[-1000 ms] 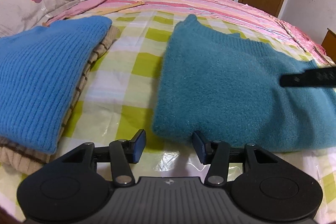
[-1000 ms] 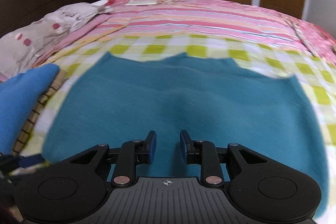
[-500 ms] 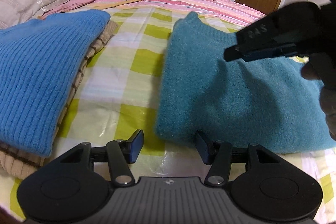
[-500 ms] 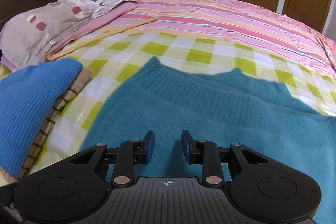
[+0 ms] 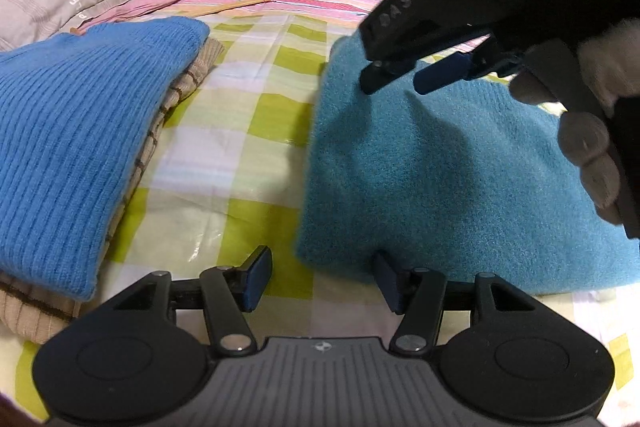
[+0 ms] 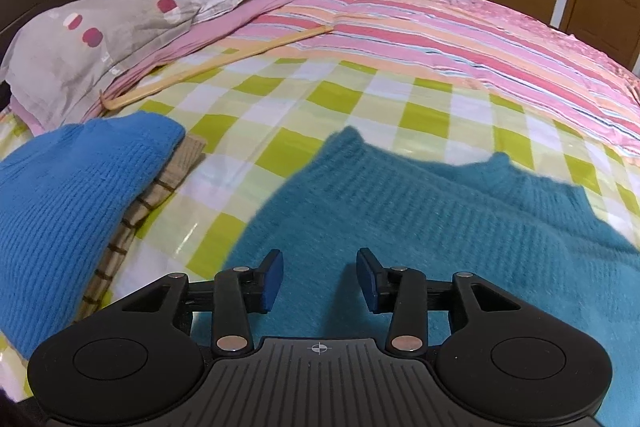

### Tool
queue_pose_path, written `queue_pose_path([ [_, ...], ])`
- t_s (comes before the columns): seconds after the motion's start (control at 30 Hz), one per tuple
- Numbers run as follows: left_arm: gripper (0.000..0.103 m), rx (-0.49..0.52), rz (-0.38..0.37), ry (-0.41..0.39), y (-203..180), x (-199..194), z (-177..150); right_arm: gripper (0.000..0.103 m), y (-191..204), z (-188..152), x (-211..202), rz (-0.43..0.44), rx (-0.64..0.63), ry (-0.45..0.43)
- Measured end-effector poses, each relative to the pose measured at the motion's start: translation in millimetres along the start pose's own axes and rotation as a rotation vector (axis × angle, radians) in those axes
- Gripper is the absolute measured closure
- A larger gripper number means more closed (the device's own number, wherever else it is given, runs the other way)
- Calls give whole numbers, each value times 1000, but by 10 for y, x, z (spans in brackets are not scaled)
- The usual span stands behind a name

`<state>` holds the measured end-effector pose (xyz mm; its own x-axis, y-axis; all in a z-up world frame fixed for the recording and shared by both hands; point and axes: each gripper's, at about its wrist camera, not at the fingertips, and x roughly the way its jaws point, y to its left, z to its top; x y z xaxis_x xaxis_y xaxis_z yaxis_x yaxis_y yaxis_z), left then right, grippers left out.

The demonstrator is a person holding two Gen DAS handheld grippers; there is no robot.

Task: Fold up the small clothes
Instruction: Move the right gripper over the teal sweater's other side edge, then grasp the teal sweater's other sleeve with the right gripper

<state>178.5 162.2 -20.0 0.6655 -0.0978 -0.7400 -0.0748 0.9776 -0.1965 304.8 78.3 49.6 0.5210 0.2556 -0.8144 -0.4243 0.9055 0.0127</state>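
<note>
Your left gripper's [image 5: 320, 277] fingers are spreading, empty, at the near left corner of the teal sweater [image 5: 440, 167]; one blue pad sits at the sweater's edge, the other over the checked bed cover [image 5: 240, 147]. Your right gripper [image 6: 319, 277] is also opening, nothing between its fingers, hovering over the sweater's left part. That sweater lies flat on the bed, well apart from the folded blue sweater [image 6: 60, 219]. If you close now, I'd judge you may pinch the slick cover along with the knit, or catch just one layer and drag the fold crooked.
</note>
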Motion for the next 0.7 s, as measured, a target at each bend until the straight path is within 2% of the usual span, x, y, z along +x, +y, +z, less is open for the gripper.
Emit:
queue_pose_path([
  [0.07, 41, 0, 0, 0, -2, -1, 1, 58, 22, 33, 42, -4, -3, 13],
  [0.6, 41, 2, 0, -1, -12, -4, 1, 56, 86, 158, 158, -16, 13, 40],
  [0.7, 41, -1, -2, -1, -13, -6, 5, 52, 126, 207, 183, -39, -5, 46],
])
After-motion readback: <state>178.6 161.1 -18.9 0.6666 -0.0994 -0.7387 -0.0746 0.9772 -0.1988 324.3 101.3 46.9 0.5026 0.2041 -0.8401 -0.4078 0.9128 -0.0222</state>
